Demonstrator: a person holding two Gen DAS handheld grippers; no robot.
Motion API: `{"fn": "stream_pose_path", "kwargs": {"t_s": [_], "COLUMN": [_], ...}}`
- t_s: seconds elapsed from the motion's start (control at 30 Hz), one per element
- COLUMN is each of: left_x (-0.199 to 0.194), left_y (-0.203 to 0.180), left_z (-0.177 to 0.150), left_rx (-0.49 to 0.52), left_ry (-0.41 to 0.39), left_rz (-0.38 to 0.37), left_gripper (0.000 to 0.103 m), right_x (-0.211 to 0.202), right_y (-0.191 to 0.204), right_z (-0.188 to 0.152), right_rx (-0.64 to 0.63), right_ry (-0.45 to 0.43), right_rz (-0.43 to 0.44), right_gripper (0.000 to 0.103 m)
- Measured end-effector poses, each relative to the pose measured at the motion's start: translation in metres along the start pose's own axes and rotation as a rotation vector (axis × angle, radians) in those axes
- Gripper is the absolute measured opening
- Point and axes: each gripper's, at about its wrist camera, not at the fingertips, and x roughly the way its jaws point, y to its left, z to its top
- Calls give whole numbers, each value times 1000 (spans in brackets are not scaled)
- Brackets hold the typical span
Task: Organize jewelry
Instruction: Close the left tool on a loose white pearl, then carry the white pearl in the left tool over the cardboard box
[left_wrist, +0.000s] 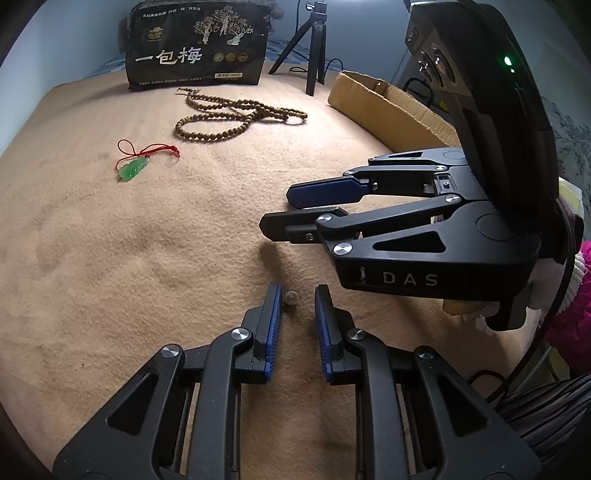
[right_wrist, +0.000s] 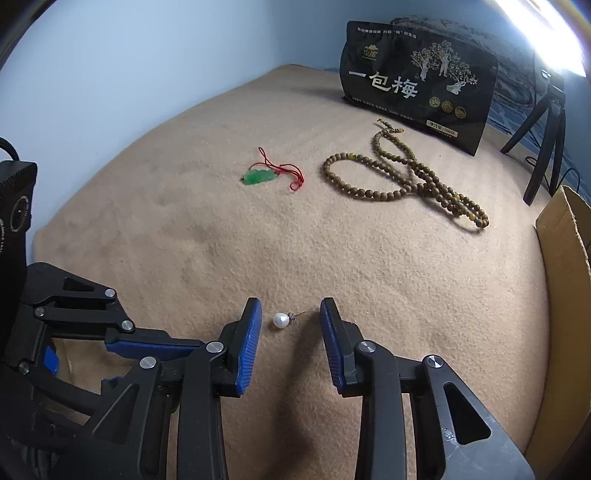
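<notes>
A small pearl earring (right_wrist: 280, 319) lies on the tan blanket between my right gripper's open fingertips (right_wrist: 290, 310), nearer the left finger. In the left wrist view it shows as a small bead (left_wrist: 290, 297) just inside the left finger of my open left gripper (left_wrist: 297, 292). My right gripper (left_wrist: 277, 210) hovers just beyond, to the right, with its jaws apart. A green jade pendant on a red cord (left_wrist: 133, 169) (right_wrist: 260, 176) and a brown wooden bead necklace (left_wrist: 229, 112) (right_wrist: 402, 177) lie farther off.
A black snack bag (left_wrist: 199, 48) (right_wrist: 417, 81) stands at the back. A black tripod (left_wrist: 314, 48) (right_wrist: 546, 129) stands beside it. An open cardboard box (left_wrist: 391, 107) (right_wrist: 569, 295) lies on the right. The tan blanket (left_wrist: 110, 258) covers the surface.
</notes>
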Motion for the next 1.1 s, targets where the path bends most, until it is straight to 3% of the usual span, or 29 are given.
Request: {"fn": "stream_pose_path", "kwargs": {"t_s": [0.33,0.7,1.1], "left_x": [6,-6,-29], "left_y": [1,4,4], "left_z": [-2,-2,6], "left_rx": [-2,-20,-28], "left_ry": [5,-18,-66], "left_rz": [23,44,54], "left_gripper": [9,9,9], "right_x": [3,-10,-54], "right_y": [0,-3,-21], "right_z": [-1,-4,-10], "right_rx": [-24,1,42], "right_ry": [12,-26,-96], "right_rz": [-33,-44,-86], "right_gripper": [7,7,7]}}
